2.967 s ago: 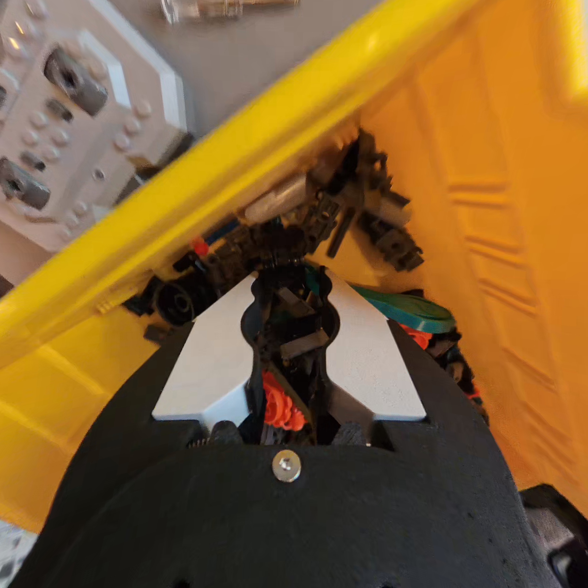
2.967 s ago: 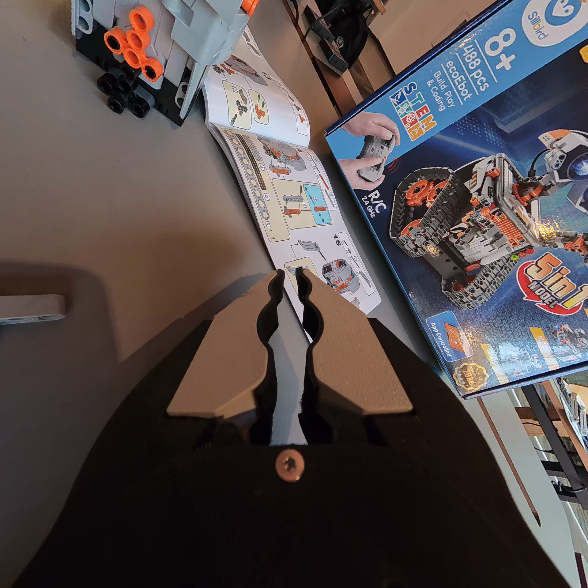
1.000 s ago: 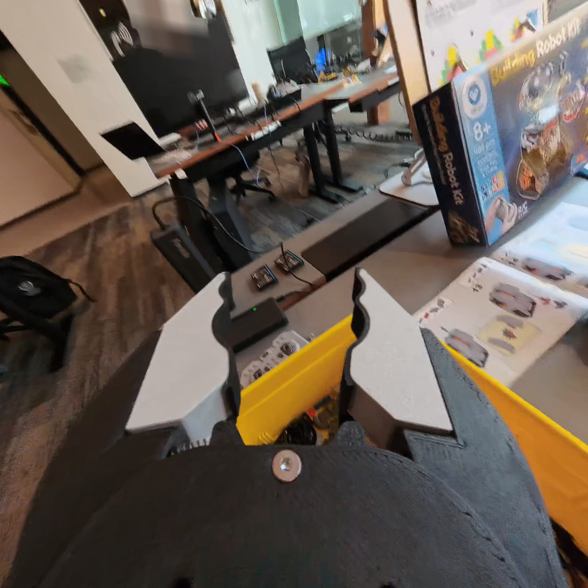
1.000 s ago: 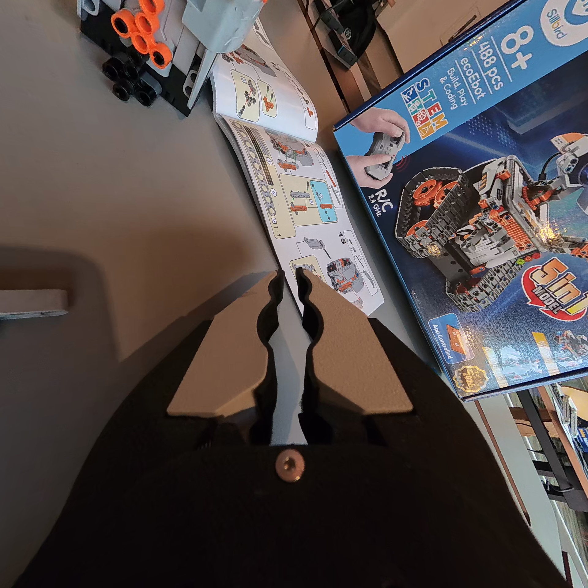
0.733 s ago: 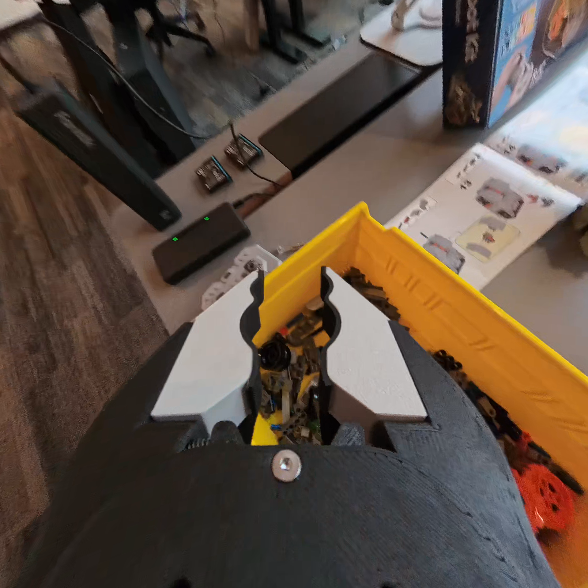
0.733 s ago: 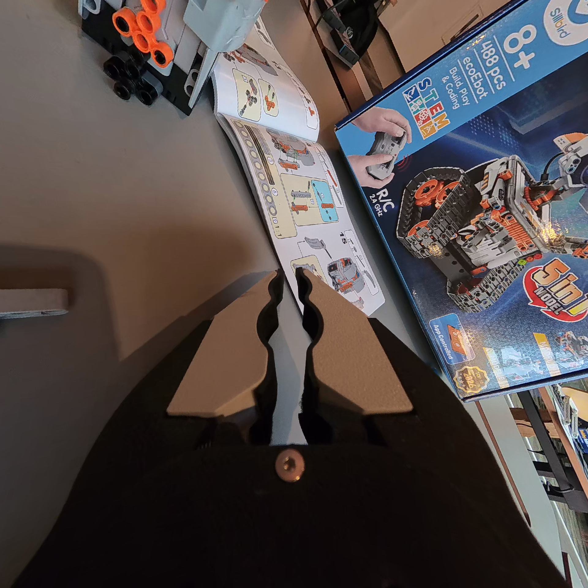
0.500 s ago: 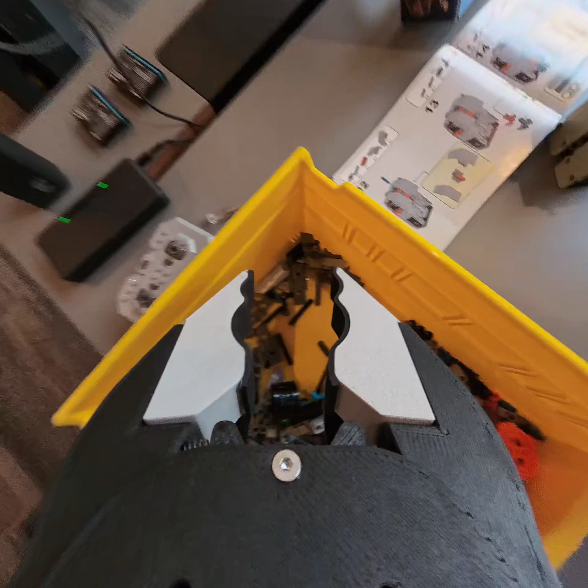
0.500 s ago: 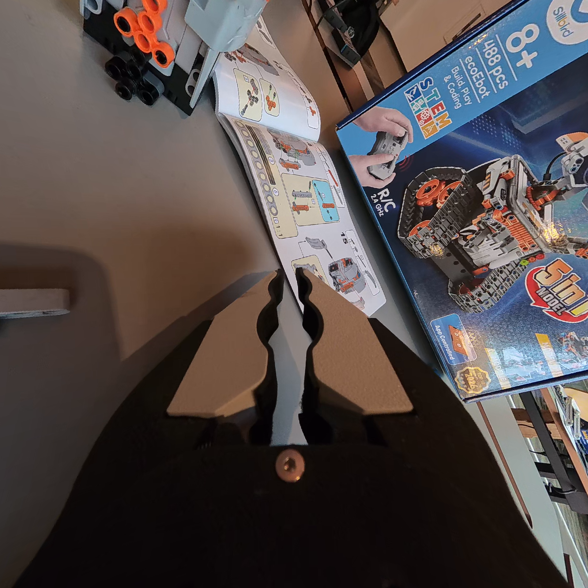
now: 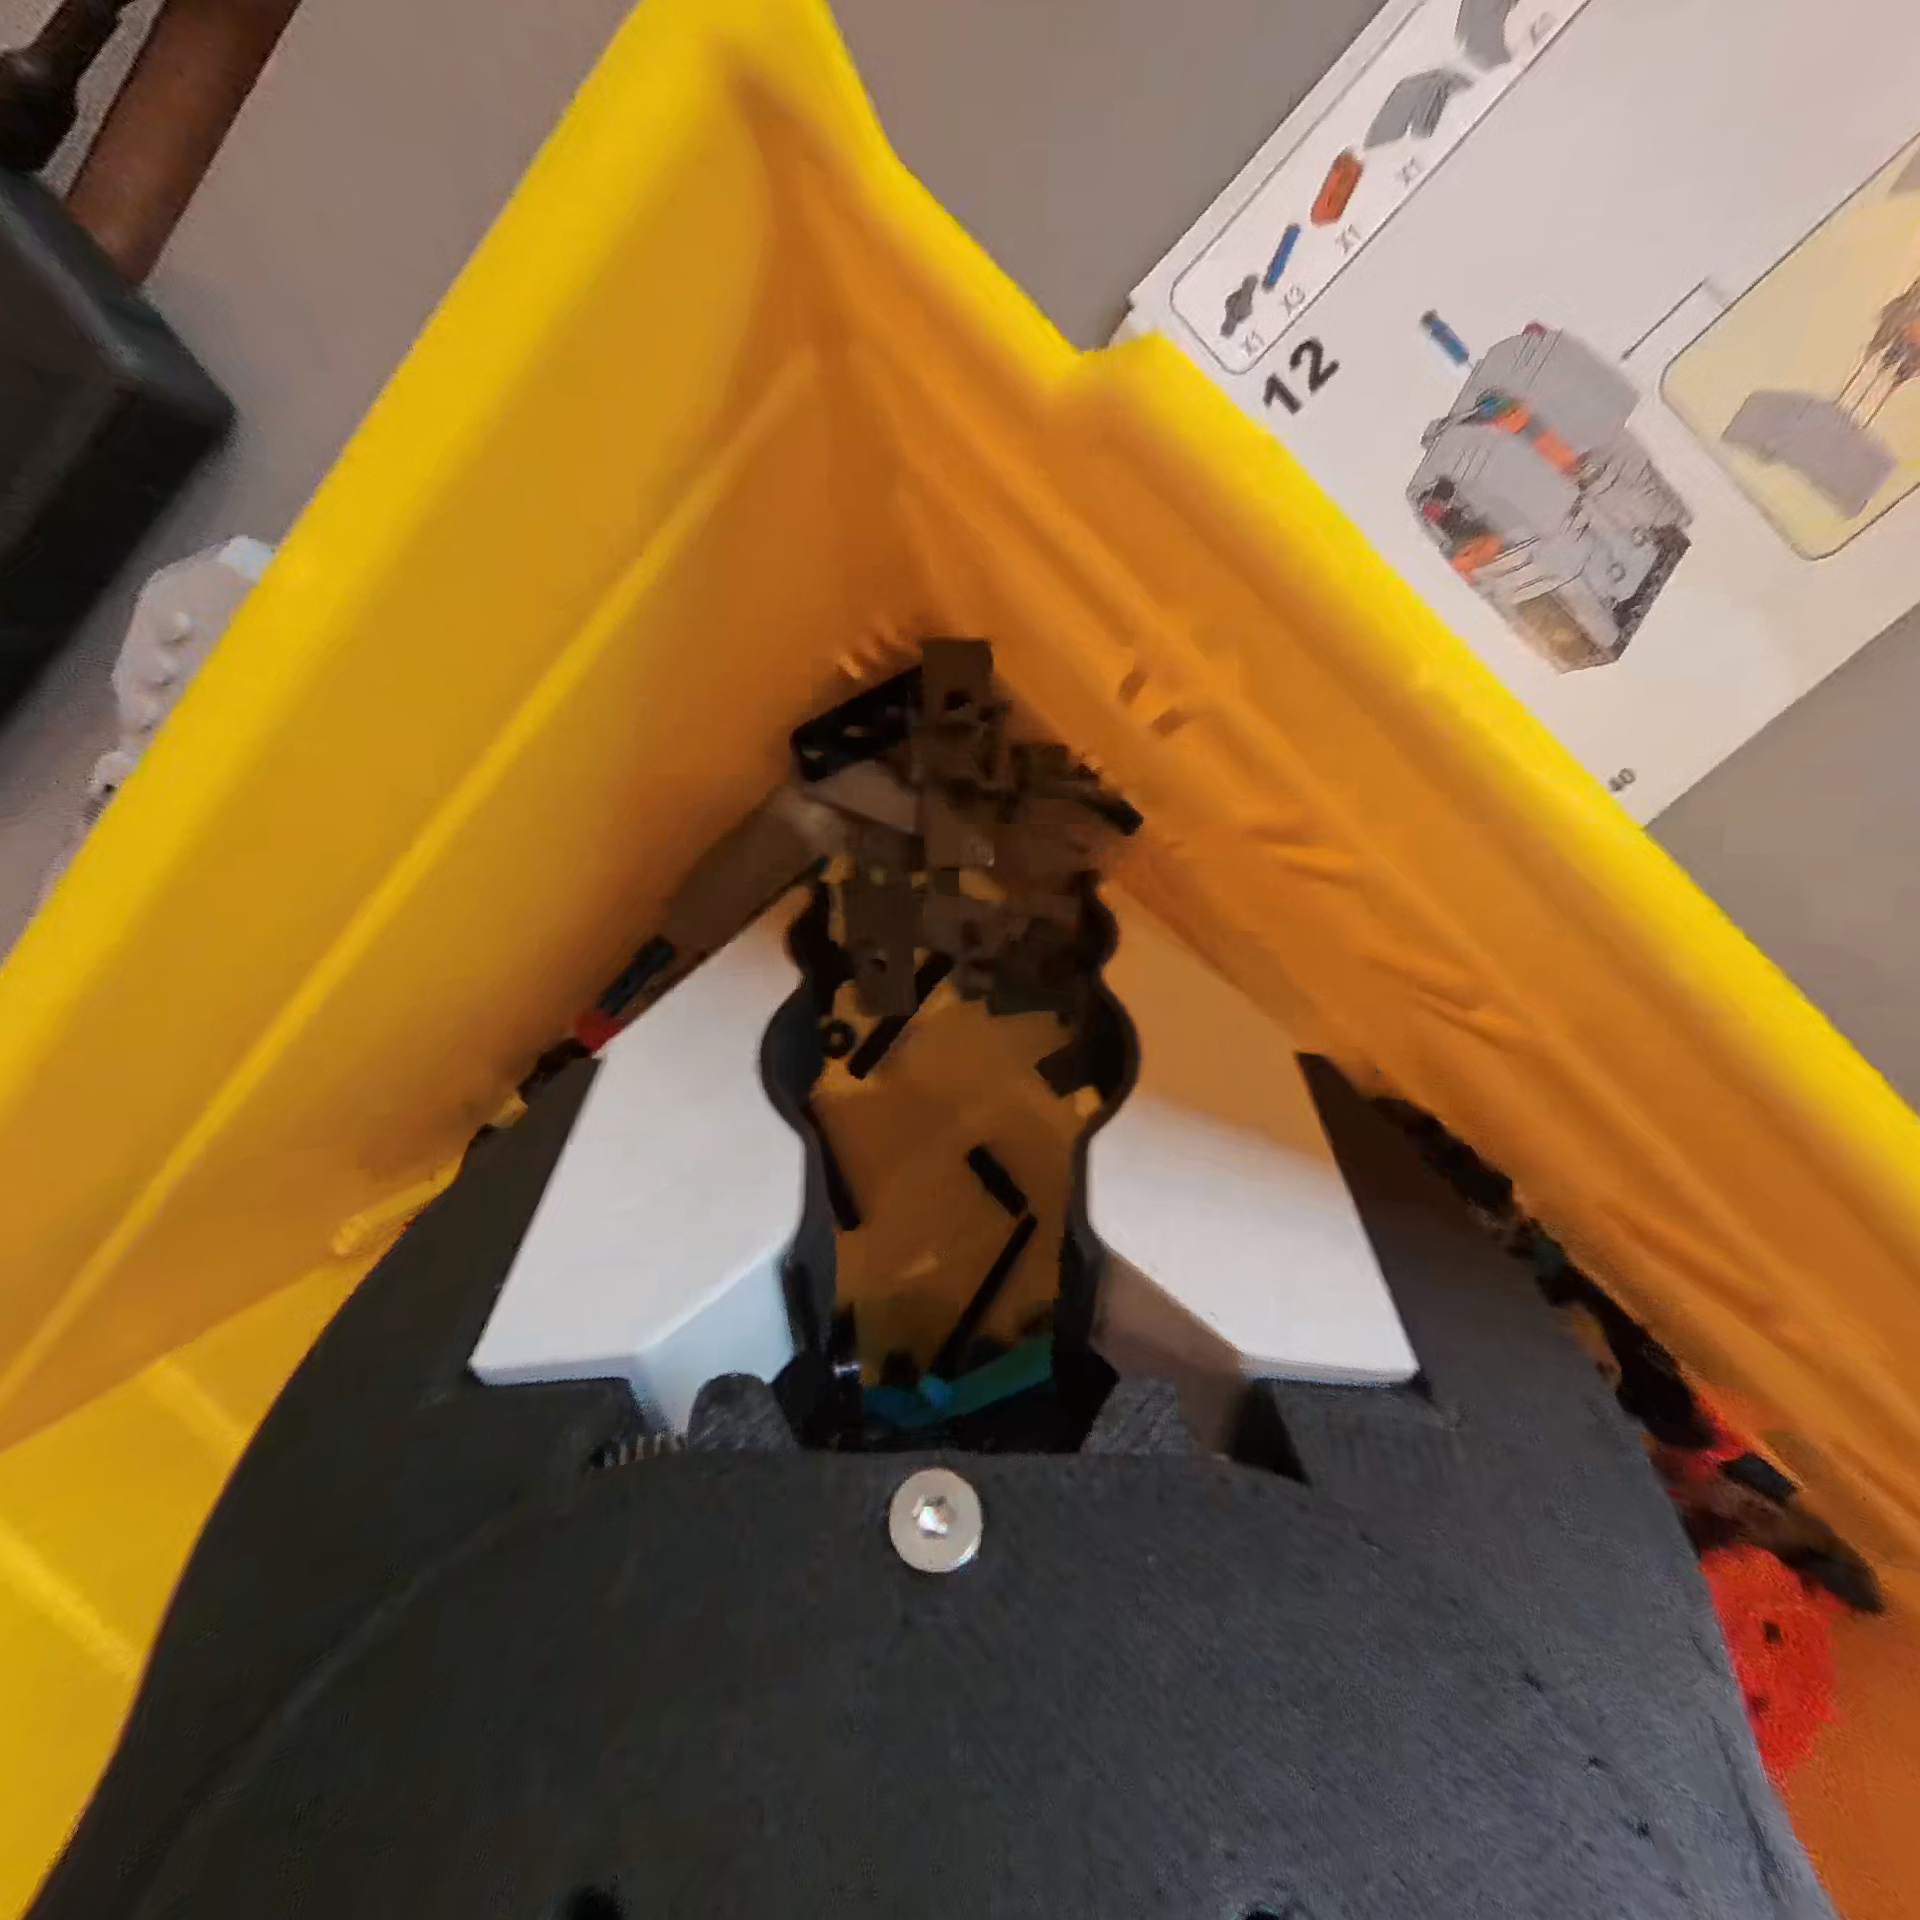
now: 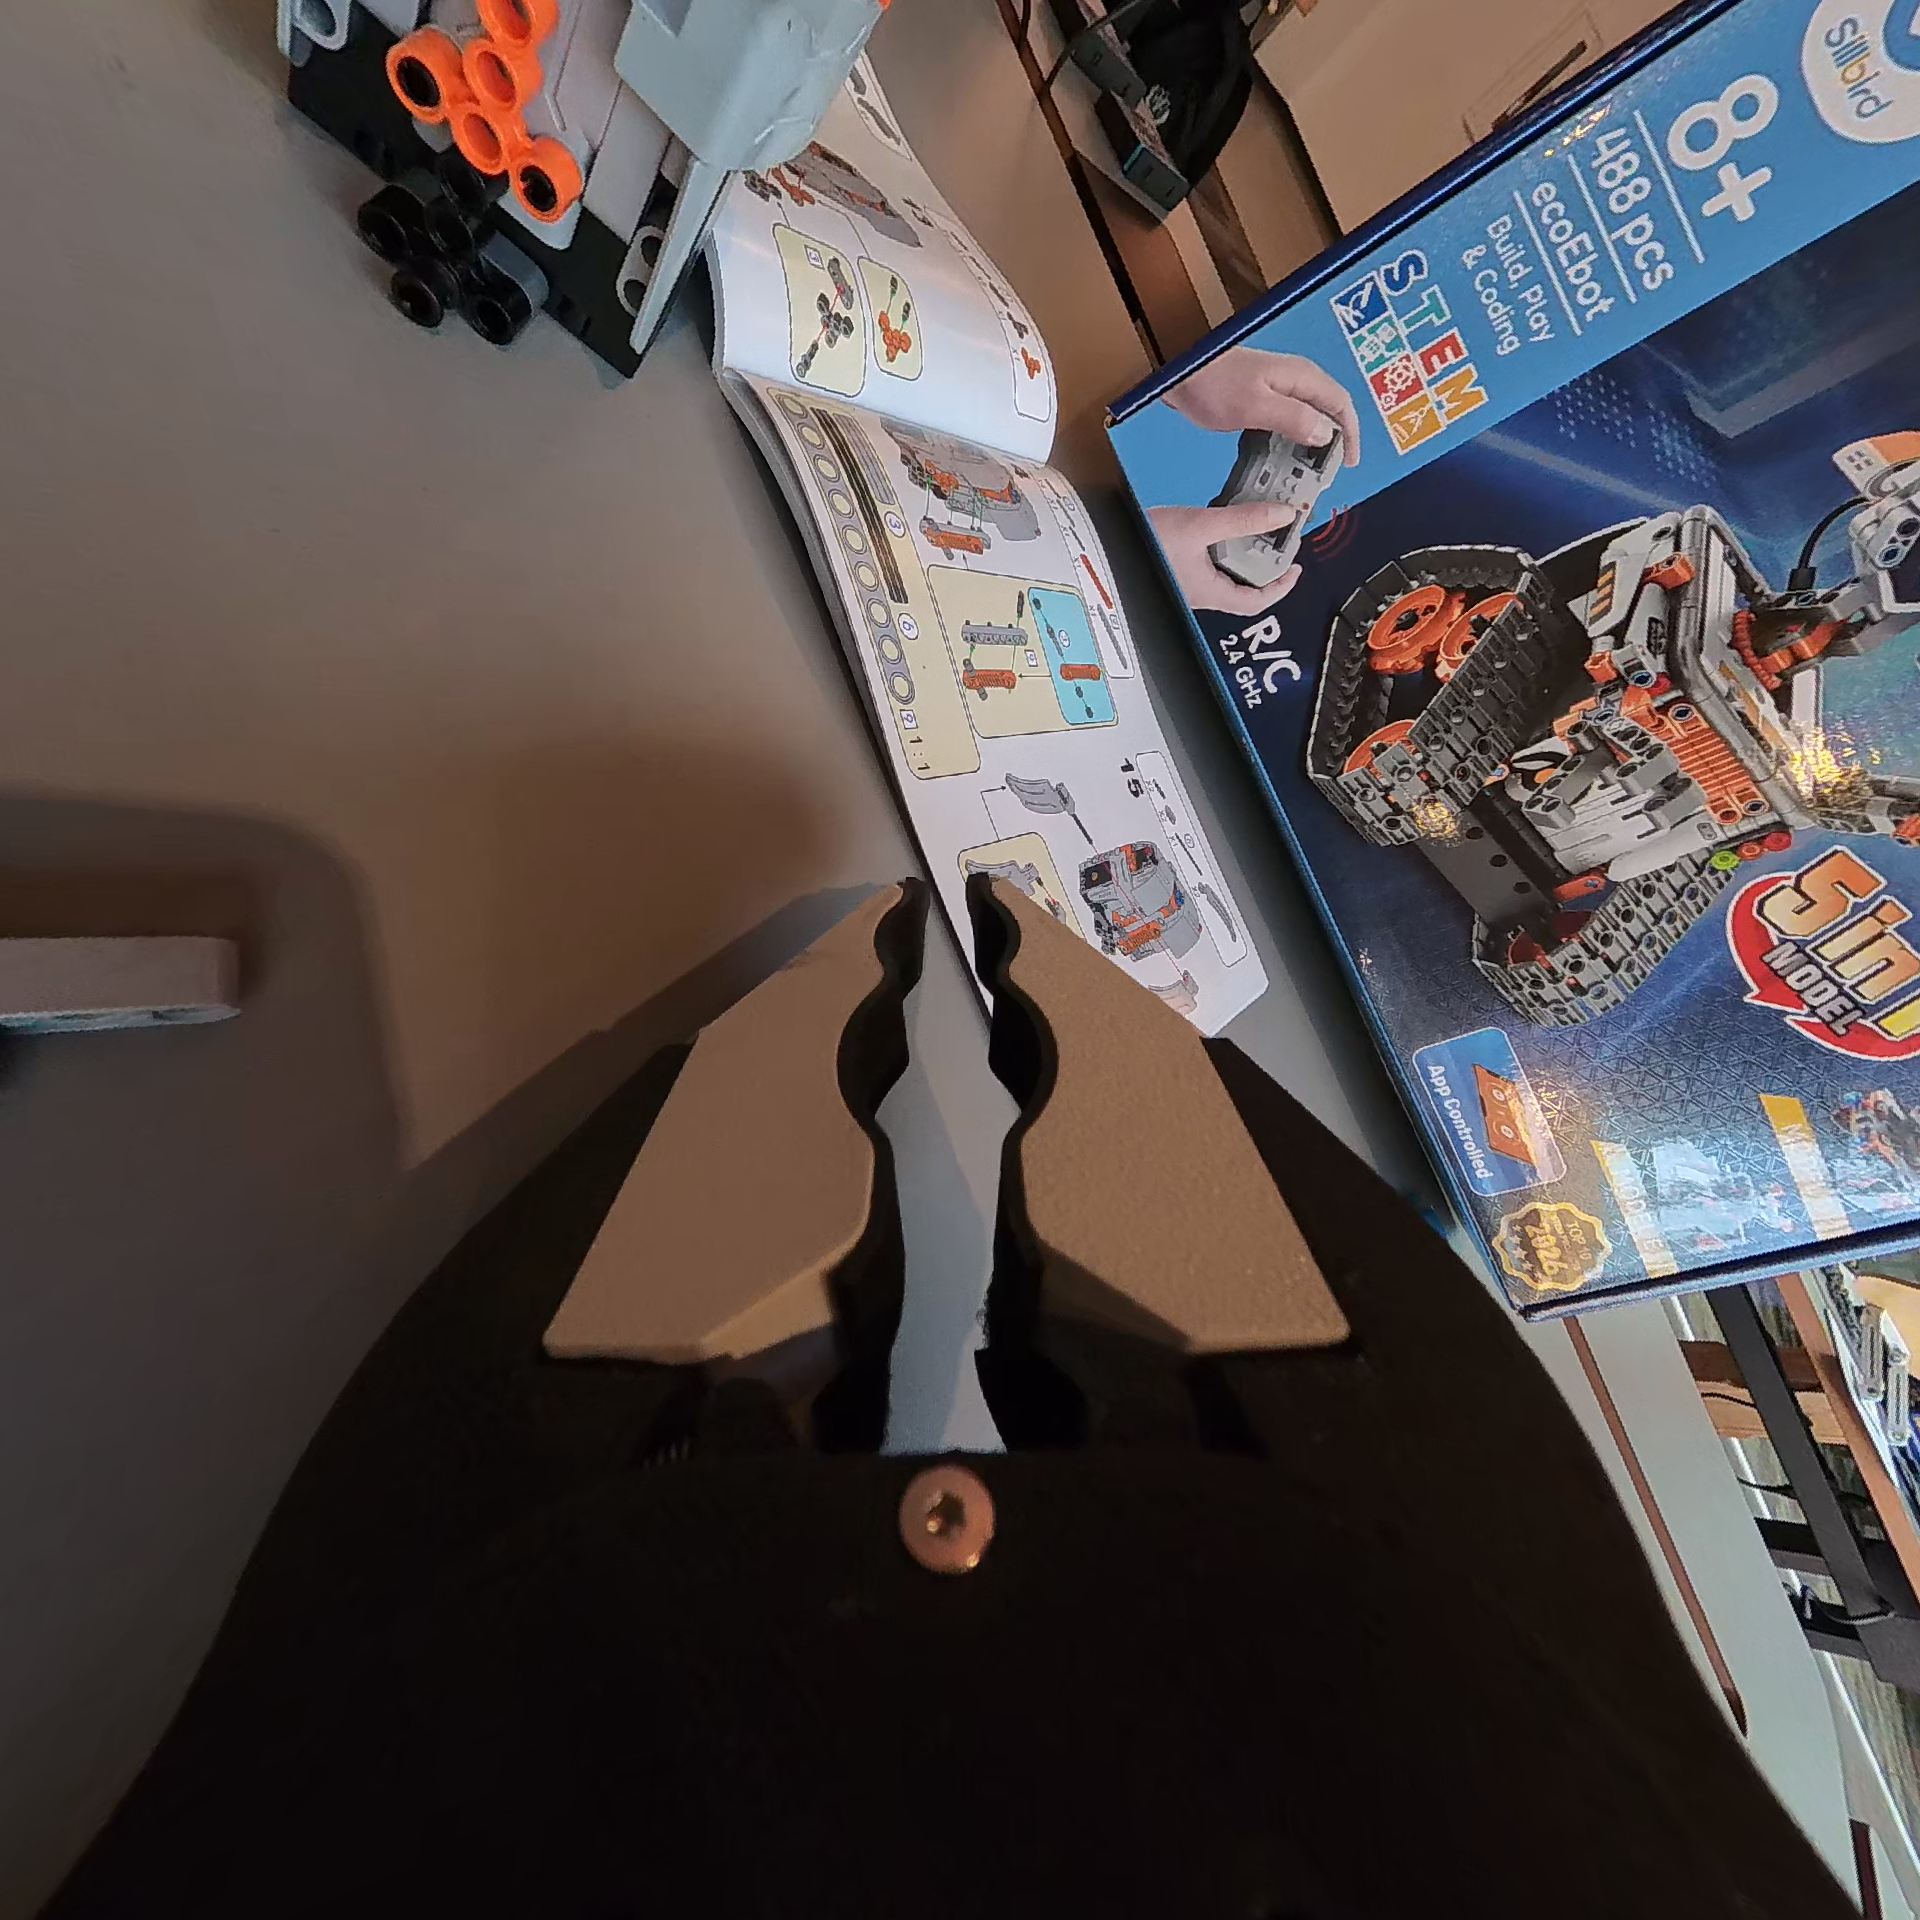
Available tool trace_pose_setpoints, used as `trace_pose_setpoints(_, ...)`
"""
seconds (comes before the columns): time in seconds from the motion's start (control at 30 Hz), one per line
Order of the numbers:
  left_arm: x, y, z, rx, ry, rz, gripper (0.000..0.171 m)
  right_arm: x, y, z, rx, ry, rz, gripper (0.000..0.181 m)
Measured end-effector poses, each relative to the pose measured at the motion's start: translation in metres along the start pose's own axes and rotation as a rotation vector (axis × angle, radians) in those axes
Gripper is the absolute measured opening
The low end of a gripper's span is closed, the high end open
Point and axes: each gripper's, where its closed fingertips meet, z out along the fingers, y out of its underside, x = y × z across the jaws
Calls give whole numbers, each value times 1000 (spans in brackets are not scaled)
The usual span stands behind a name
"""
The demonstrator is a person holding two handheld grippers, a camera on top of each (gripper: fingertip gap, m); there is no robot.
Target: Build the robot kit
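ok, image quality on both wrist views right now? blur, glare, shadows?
Left wrist view: motion-smeared, the yellow bin walls and the pieces in its corner soft. Right wrist view: sharp, fisheye bend, glare spots on the blue box, a hard shadow over the table.

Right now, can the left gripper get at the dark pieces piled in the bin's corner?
Probably yes: the left gripper is open inside the yellow bin, aimed at the dark pieces, nothing between.
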Motion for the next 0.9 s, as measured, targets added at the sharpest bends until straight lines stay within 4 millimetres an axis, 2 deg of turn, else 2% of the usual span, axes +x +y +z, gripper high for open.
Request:
trace_pose_setpoints(0.03,-4,4,-1,-19,-10,-9,37,0,0,0,-1,0,-1,8)
trace_pose_setpoints(0.07,-12,11,-3,-50,-51,-18,19,0,0,0,-1,0,-1,8)
trace_pose_setpoints(0.13,-24,22,-7,-100,-96,-36,17,0,0,0,-1,0,-2,8)
trace_pose_setpoints(0.17,-25,22,-10,-85,-83,-56,17,0,0,0,-2,-1,-1,8)
trace_pose_setpoints(0.23,-18,5,-19,28,-1,-123,17,0,0,0,-3,-2,1,8)
trace_pose_setpoints(0.33,3,-41,-36,299,155,-141,20,0,0,1,-4,-3,1,8)
trace_pose_setpoints(0.37,4,-46,-37,335,155,-121,28,0,0,1,-4,-3,0,8)
trace_pose_setpoints(0.4,2,-46,-34,331,128,-102,29,0,0,0,-3,-3,-1,8)
trace_pose_setpoints(0.47,-3,-37,-23,277,85,-97,20,-1,0,0,-2,-4,-1,8)
trace_pose_setpoints(0.53,2,-24,-13,185,112,-104,20,-1,0,0,-3,-4,-2,8)
trace_pose_setpoints(0.67,4,17,-7,-37,142,-117,13,-1,0,0,-3,-5,-3,8)
trace_pose_setpoints(0.77,13,33,-31,-82,227,-139,17,-1,0,0,-3,-6,-1,8)
trace_pose_setpoints(0.83,17,56,-53,-180,237,-210,36,-1,0,1,-4,-7,-1,8)
trace_pose_setpoints(0.87,18,68,-64,-231,226,-259,36,-1,0,1,-4,-8,-2,8)
trace_pose_setpoints(0.9,21,74,-73,-250,220,-293,44,-1,0,1,-5,-8,-3,8)
